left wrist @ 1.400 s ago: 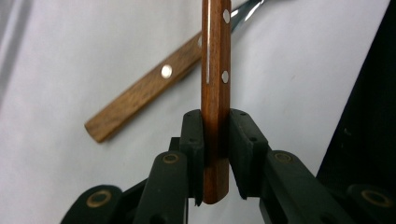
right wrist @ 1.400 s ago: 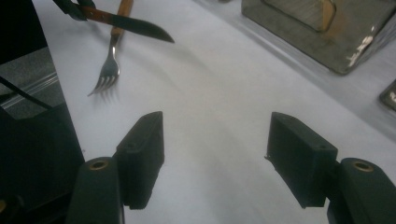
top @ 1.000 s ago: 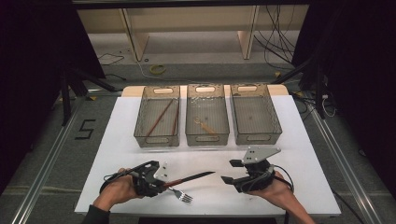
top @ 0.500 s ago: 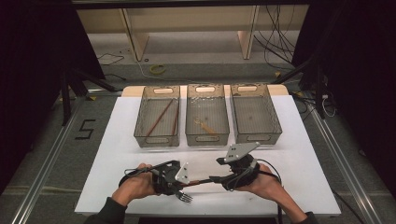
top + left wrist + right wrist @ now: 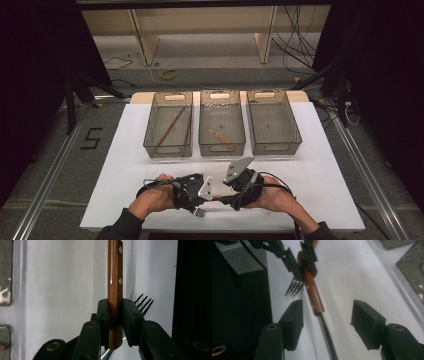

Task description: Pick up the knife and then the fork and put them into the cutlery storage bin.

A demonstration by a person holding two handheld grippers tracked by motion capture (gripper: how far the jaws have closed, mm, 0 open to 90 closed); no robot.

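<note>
The left gripper [image 5: 115,315] was clamped on the wooden handle of a knife [image 5: 115,290], its two pads pressed flat against the handle's sides near one end. The handle ran straight out between the fingers [image 5: 103,312] and beyond their tips. A fork [image 5: 143,303] lay on the white table [image 5: 62,290] just behind that gripper, its four tines fanning out past the right-hand pad.

In the right gripper view, the right gripper [image 5: 325,322] stood with its jaws well apart; they had just been closing, yet neither pad touched anything. The free end of the knife [image 5: 313,297] reached into the gap between them, nearer the left-hand finger [image 5: 293,320] than the other, and a dark strip ran on from it down through the gap. Whether that strip was the blade or a shadow could not be told.

The handle was reddish-brown wood, slim and straight-sided, with two pale metal rivets and a thin bright metal line along its edge.

From the high view, both grippers met near the front edge of the table [image 5: 325,200], the left gripper [image 5: 200,192] and the right gripper [image 5: 227,192] almost tip to tip, with the knife [image 5: 216,198] between them and the fork [image 5: 201,212] just below. Three bins [image 5: 272,145] stood in a row farther back.
</note>
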